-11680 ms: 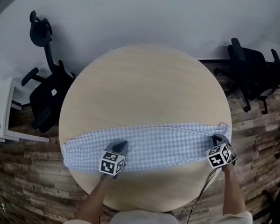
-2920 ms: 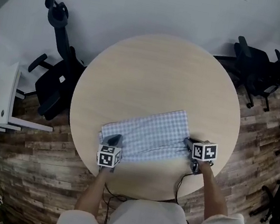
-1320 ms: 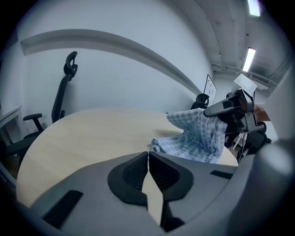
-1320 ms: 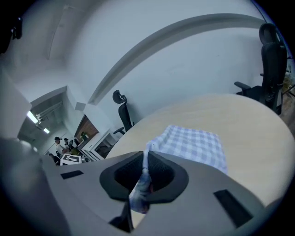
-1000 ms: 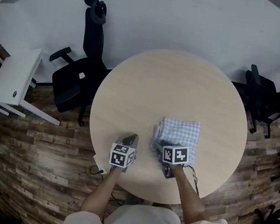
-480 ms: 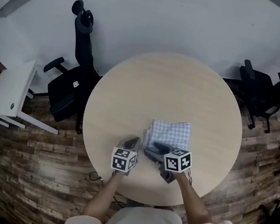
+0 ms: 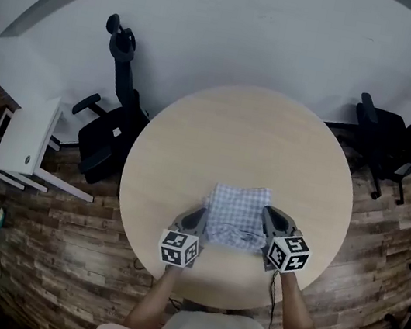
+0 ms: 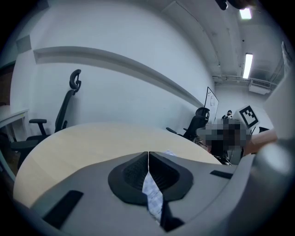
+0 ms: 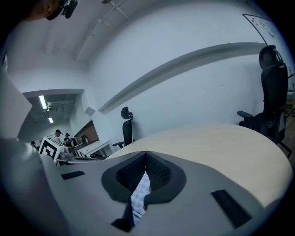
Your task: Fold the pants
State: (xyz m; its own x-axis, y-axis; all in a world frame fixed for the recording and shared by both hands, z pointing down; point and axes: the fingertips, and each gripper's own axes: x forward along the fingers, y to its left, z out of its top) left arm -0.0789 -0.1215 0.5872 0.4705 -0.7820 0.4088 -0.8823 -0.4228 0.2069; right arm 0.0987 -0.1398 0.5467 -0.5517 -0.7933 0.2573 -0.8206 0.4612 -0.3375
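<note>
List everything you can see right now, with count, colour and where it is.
folded blue-and-white checked pants: one, blue-white, table's near side
round light wooden table: one, tan, centre
black office chairs: at least three, black, left and right of table
white desk: one, white, far left
wood plank floor: one, brown, around table
left gripper: one, grey, shut on pants' left edge
right gripper: one, grey, shut on pants' right edge
person's forearms: two, at bottom

You have one round table (image 7: pixel 195 134), one folded pair of pants (image 7: pixel 238 213), two grippers, the left gripper (image 7: pixel 198 213) and the right gripper (image 7: pixel 269 214), one white desk (image 7: pixel 24 143), and at least three black office chairs (image 7: pixel 105 130).
</note>
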